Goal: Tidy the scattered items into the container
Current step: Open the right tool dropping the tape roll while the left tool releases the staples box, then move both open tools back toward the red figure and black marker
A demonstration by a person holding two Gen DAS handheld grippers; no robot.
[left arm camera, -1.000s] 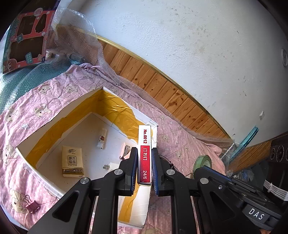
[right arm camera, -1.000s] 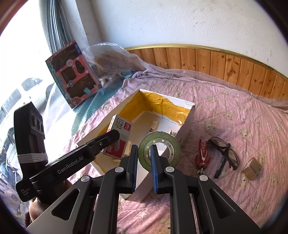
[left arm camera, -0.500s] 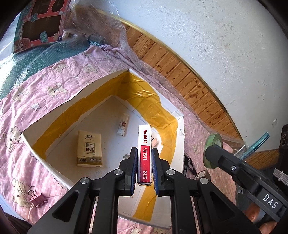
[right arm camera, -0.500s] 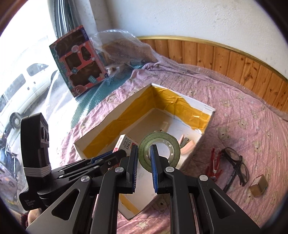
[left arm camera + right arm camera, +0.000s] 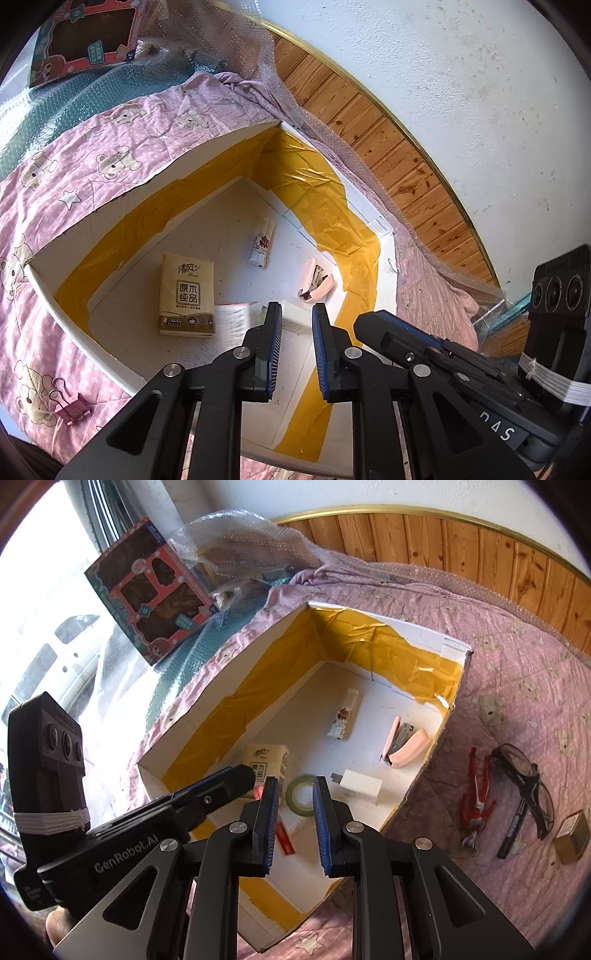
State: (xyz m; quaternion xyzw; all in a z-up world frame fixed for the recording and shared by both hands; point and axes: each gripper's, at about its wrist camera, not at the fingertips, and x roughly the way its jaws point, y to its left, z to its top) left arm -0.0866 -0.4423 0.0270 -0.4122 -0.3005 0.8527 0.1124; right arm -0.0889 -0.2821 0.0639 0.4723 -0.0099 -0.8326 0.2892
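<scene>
Both grippers hang over the open box [image 5: 448,648], the left gripper [image 5: 296,349] and the right gripper [image 5: 294,825] each with jaws parted and nothing between them. On the box floor lie the green tape roll [image 5: 301,795], a tissue pack [image 5: 187,293], a white adapter [image 5: 360,785], a pink stapler [image 5: 404,747] and a small tube [image 5: 343,720]; a red-and-white staple box [image 5: 233,320] shows blurred beside the pack. Right of the box, on the pink quilt [image 5: 517,657], lie red pliers [image 5: 476,799], glasses [image 5: 526,786] and a small carton [image 5: 572,836]; a pink clip [image 5: 70,406] lies near left.

A home bedroom: pink teddy-bear bedsheet [image 5: 517,672] (rumpled), wood wainscoting [image 5: 461,542] below a whitewashed wall [image 5: 461,74].

Yellow-taped white box [image 5: 452,648], pink bear-print quilt [image 5: 517,657]
</scene>
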